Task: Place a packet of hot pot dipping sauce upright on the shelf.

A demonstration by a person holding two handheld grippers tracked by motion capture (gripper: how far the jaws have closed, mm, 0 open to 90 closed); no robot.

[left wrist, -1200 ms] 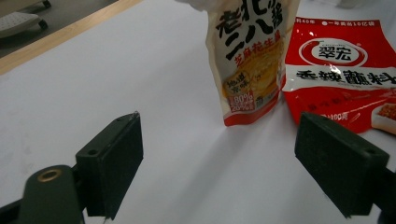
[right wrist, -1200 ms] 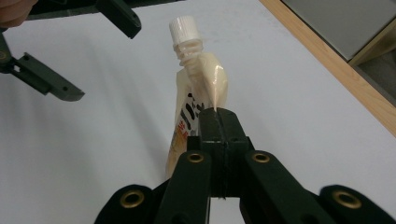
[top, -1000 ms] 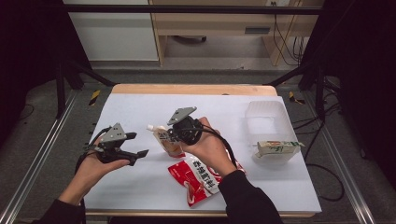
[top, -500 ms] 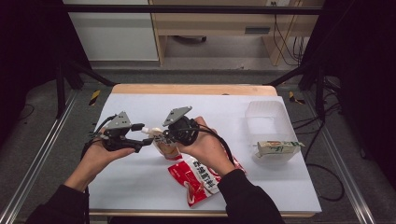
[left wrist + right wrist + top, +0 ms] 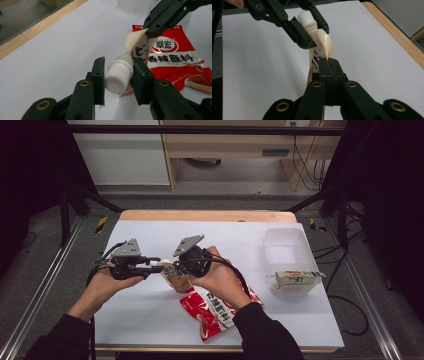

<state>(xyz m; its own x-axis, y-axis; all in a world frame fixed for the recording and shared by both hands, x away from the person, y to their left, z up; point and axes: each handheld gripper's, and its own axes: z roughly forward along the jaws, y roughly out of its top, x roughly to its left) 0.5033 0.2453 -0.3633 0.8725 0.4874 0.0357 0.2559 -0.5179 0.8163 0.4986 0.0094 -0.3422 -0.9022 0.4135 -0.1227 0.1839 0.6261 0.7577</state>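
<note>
A small cream spout pouch (image 5: 177, 281) with a white screw cap (image 5: 118, 76) is held up over the white table (image 5: 150, 320), between my two grippers. My right gripper (image 5: 329, 62) is shut on the pouch's thin upper edge (image 5: 322, 47). My left gripper (image 5: 118, 62) has just been closing from the left, and its jaws now press on both sides of the cap (image 5: 307, 18). In the high view the left gripper (image 5: 159, 265) and the right gripper (image 5: 175, 270) meet tip to tip at the table's centre left.
A red snack bag (image 5: 212, 307) lies flat under the right hand, near the front edge. A clear plastic tub (image 5: 285, 245) stands at the back right, with a small carton (image 5: 297, 278) lying in front of it. A wooden strip (image 5: 205, 215) edges the far side.
The left gripper has moved right and a little up to the pouch, and its jaws have closed around the cap. The right hand has kept still with the pouch.
</note>
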